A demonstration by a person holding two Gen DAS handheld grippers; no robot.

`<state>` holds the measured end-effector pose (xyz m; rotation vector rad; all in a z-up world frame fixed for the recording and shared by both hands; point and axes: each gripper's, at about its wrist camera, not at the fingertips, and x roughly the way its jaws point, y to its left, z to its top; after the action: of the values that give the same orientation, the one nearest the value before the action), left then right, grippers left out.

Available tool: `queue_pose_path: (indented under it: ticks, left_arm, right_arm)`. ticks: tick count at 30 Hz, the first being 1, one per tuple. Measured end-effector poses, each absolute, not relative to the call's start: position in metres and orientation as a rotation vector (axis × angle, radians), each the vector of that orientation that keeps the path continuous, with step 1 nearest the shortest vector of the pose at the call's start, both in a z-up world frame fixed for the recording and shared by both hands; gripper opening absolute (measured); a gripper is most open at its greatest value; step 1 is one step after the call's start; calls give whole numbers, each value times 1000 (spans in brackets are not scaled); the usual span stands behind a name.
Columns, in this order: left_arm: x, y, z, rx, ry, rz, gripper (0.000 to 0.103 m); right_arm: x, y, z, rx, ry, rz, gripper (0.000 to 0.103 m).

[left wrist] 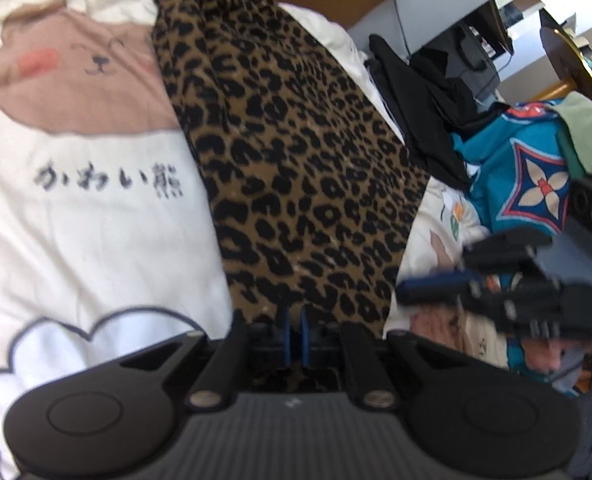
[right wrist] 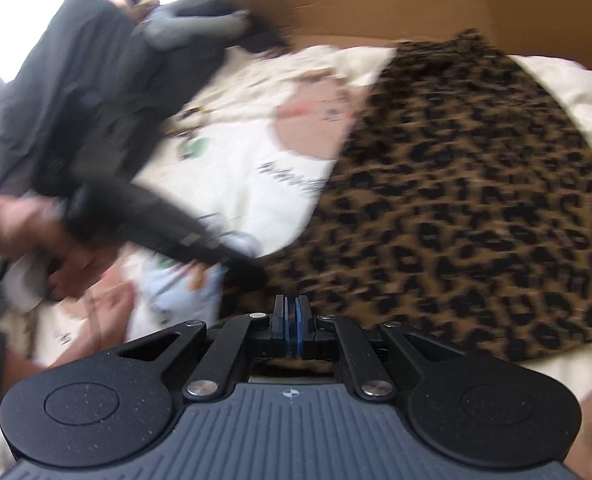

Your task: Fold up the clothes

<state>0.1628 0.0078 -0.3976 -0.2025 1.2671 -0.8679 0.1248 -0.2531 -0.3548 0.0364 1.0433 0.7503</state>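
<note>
Leopard-print garment (left wrist: 296, 152) lies lengthwise on my white bedcover (left wrist: 96, 240) with bear picture, its near hem at my left gripper (left wrist: 294, 330) — blue pads almost together, leopard cloth seems pinched between. My right gripper (right wrist: 292, 320) has pads closed; if cloth is between, I cannot tell. Cardboard (right wrist: 415, 4) stands behind bed. Black clothes (left wrist: 415, 92) and teal patterned cloth (left wrist: 515, 168) lie on right — dark grey pillow (right wrist: 76, 92) on left.
</note>
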Motion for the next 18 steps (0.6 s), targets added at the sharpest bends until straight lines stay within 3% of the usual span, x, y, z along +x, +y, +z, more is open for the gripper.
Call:
queue_pose_path:
  ticks: [13,14,16,18]
  left_arm:
    - [145,24,-402,-149,1330,-850,7]
    - [145,27,-399,-155,1322,-841,7]
    - [148,31,-394,-176,1302,-820,9]
    - [151,37,-390,-197,1280,-793,21]
  right_arm:
    - [136,-236,-392,-42,1057,692,6]
    - [133,-233,-395,-58,1062,700,8]
    - [126,-229,-400,-89,1061,712,22]
    - [121,-227,-402,-98,1059,724,29]
